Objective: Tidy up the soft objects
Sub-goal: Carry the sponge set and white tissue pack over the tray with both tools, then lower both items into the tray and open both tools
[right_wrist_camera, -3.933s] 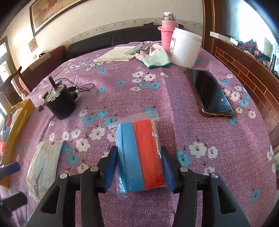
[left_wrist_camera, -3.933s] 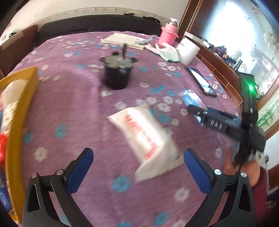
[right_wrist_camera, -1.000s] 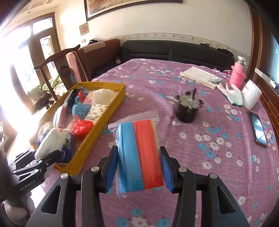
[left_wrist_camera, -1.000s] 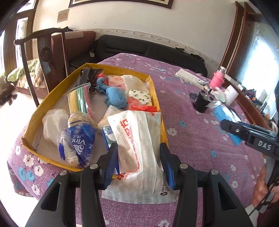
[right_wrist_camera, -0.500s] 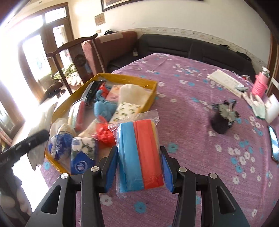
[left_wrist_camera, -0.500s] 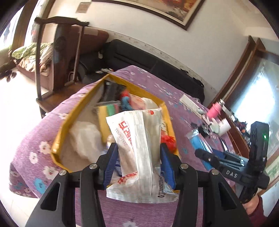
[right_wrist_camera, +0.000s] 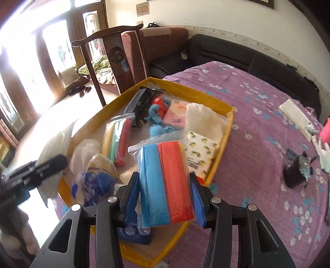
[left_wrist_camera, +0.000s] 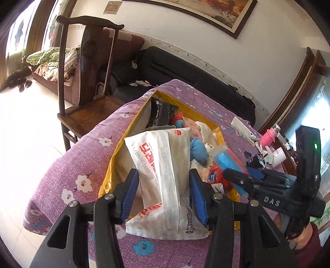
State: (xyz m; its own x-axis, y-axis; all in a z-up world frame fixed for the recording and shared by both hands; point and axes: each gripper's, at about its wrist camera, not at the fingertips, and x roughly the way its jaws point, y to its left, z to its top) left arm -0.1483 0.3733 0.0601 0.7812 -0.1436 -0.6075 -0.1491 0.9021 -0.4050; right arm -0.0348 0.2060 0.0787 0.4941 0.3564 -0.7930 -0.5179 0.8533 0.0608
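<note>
Our left gripper (left_wrist_camera: 163,190) pinches the white tissue pack (left_wrist_camera: 163,171) above the yellow box's (right_wrist_camera: 223,144) near edge; our right gripper (right_wrist_camera: 164,192) pinches the bagged blue-red cloths (right_wrist_camera: 165,183) over its crowded near corner.

White letters "DAS" stand on the black body of the right gripper (left_wrist_camera: 243,177), seen off to the right of the left gripper (left_wrist_camera: 163,192). The white packet (left_wrist_camera: 165,175) clamped in the left gripper carries large red characters and a row of digits along its face, upside down from here and too distorted to read, plus small grey print at its near end, too fine to read. The framed plaque (left_wrist_camera: 112,8) high on the wall ahead bears writing too small to make out
</note>
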